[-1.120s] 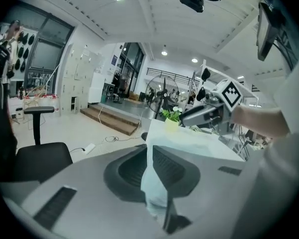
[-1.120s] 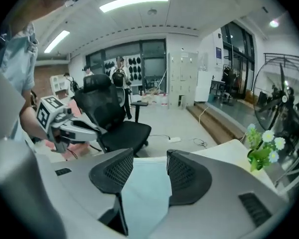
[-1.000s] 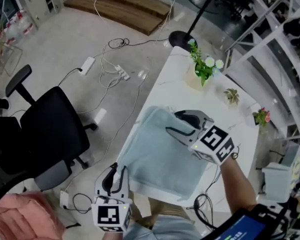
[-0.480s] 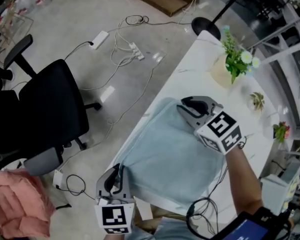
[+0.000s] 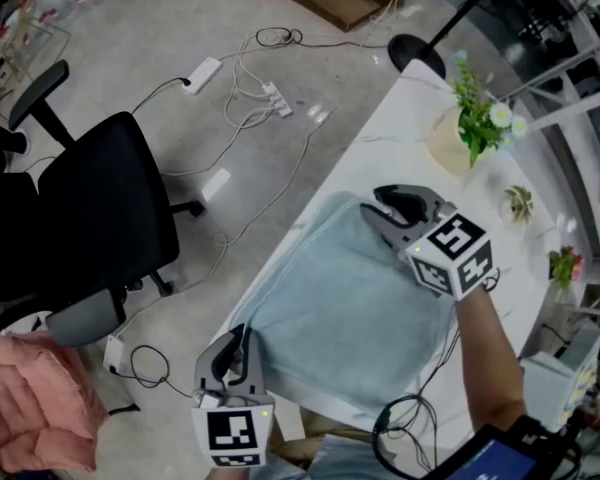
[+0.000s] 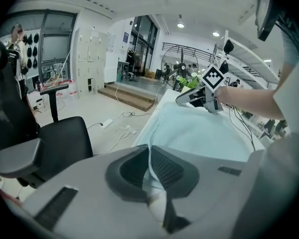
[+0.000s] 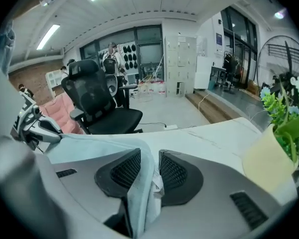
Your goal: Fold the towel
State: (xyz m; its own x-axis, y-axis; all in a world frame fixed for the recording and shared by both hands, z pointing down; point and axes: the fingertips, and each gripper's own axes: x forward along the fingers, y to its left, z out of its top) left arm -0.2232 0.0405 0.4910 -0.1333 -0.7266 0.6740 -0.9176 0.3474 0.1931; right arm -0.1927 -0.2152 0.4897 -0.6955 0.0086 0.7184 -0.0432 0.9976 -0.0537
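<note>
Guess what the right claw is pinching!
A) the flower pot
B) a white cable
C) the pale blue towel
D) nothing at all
C: the right gripper view shows the right claw, whose jaws have just been closing, with its pads pressed on a bunched edge of the towel.

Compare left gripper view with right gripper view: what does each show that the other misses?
Left gripper view only: the right gripper, at the far end of the towel, and the forearm behind it. Right gripper view only: the left gripper and a potted plant. Both: the towel pinched in that view's own jaws on the white table; the right's jaws have just been closing on it.
</note>
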